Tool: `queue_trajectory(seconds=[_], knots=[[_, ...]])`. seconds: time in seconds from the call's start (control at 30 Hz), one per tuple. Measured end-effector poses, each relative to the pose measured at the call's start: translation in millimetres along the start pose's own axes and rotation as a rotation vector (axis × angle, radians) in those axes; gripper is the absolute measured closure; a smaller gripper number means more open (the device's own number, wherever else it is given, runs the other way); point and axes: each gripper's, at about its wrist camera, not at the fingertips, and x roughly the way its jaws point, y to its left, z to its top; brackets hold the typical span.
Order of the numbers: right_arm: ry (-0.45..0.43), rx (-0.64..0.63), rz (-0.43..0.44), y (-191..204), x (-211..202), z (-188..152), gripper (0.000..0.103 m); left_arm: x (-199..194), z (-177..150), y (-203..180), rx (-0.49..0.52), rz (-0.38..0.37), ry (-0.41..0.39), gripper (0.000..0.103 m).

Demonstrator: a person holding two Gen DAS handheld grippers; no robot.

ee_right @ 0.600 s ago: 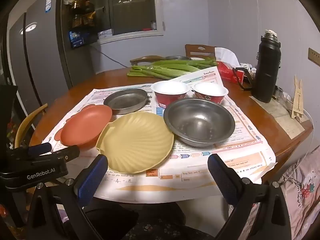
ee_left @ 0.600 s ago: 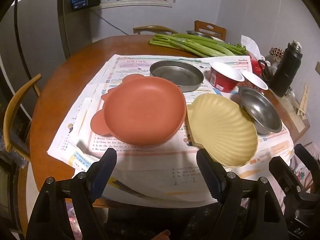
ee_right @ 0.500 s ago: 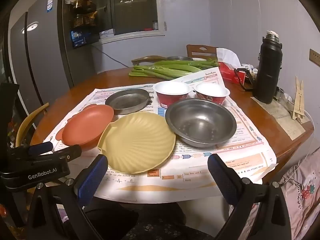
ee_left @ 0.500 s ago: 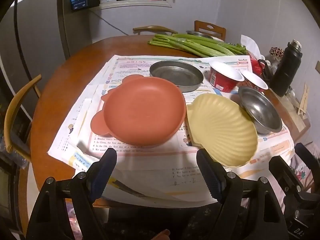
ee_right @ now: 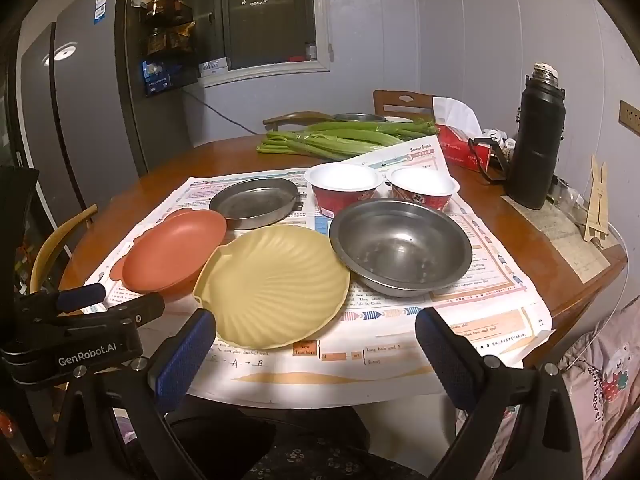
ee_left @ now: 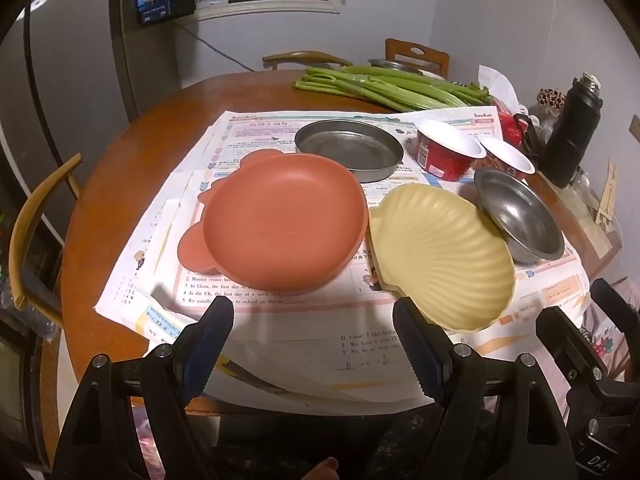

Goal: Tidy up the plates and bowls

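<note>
- As both tools hang at the near edge of the table (ee_right: 168, 168) with nothing between their fingers, I judge that I am at the very start: no dish is stacked yet.
- My left gripper (ee_left: 316, 336) has its jaws spread wide and faces the terracotta plate (ee_left: 280, 220); my right gripper (ee_right: 316, 344) is spread wide too, in front of the yellow shell plate (ee_right: 276, 284).
- All dishes lie on the newspaper (ee_right: 400, 344). The shell plate is between the terracotta plate and the steel bowl (ee_right: 400, 244), very close to both. Behind them are the flat steel pan (ee_right: 254, 202) and two red paper bowls (ee_right: 344, 188), side by side.
- For the next move I think I must choose one plate and bring one finger under its rim and one over it, because the plates are low and shallow.
- I would put plates with plates and bowls with bowls; the steel bowl looks too wide to go inside the paper ones.
</note>
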Motion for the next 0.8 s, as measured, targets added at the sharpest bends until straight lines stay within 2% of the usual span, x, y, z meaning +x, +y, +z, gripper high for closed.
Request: queue_trajectory(seconds=[0.8], knots=[[0.009,-0.025,-0.003,0.5,5.0,2.6,0.002,1.5,3.8,-8.2,0.012,0.009,0.001,0.02]])
